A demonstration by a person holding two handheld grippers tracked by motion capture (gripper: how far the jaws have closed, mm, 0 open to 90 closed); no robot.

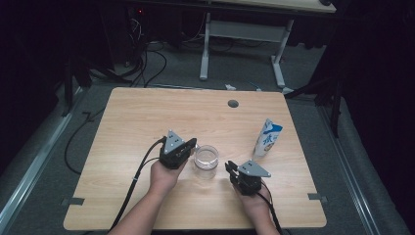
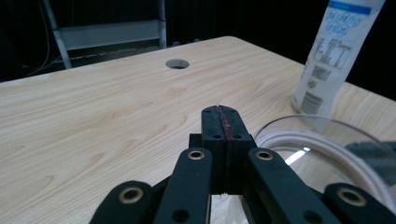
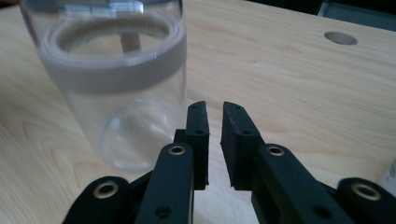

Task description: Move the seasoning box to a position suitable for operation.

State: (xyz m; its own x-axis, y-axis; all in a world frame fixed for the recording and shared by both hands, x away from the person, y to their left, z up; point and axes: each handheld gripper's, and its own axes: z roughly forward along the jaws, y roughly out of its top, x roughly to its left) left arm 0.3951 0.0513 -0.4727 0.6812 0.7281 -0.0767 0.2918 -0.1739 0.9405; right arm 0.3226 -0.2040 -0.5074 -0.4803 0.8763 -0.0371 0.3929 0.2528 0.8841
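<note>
On the table (image 1: 127, 127), with the milk carton (image 1: 267, 138) standing well clear, your glass jar (image 1: 206, 157) sits between an empty clenched left tool (image 2: 219, 122) and a narrowly parted, empty right tool (image 3: 214, 120), so reopen both before gripping.

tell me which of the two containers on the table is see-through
The clear jar between the two grippers: the wood shows through its wall. The other, the milk carton at the right, is opaque white and blue.
</note>
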